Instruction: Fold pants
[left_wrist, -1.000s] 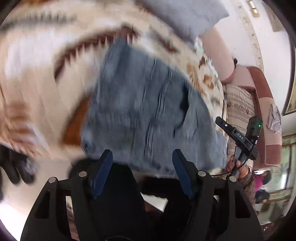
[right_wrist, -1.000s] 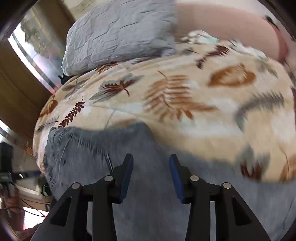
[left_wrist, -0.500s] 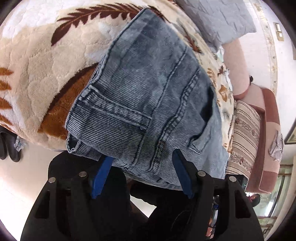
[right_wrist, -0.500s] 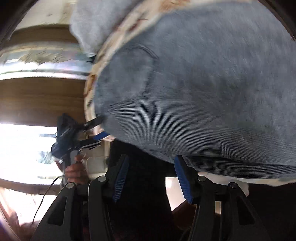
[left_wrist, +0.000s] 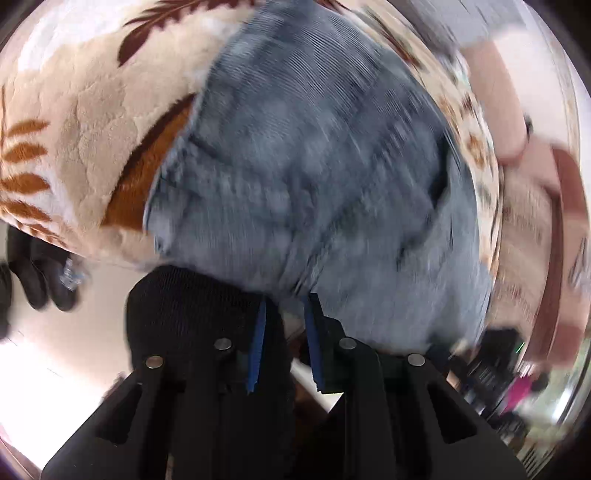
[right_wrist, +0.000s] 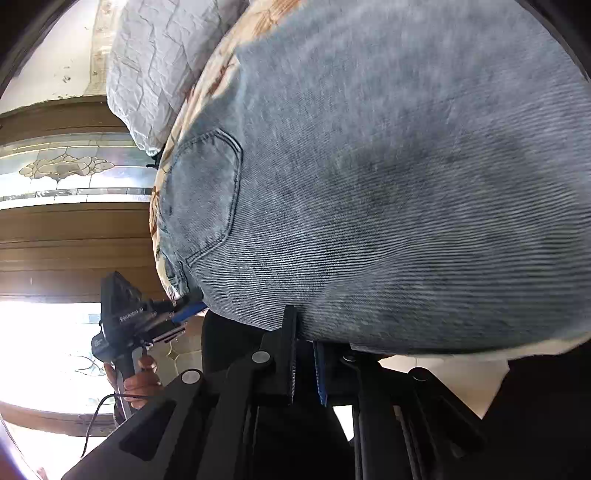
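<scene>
Black left gripper (left_wrist: 283, 306), blue-lined jaws, silver screws, matching right gripper (right_wrist: 304, 332)

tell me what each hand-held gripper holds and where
Both pinch the jeans at the near edge: the left hand-held gripper and the right hand-held gripper.

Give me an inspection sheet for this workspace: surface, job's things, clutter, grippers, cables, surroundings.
Surface: plush leaf-print blanket over a bed or sofa.
Job's things: denim pants lie on the blanket, back pocket up, near edge hanging over the blanket's edge.
Clutter: grey pillow at the far end of the blanket; dark footwear on the floor.
Grippers: left gripper and right gripper both nearly shut at the pants' near edge; whether they pinch fabric is hard to tell.
Cables: thin black cable below the hand holding the left gripper.
Surroundings: wood panelling, leaded glass window, striped armchair.
</scene>
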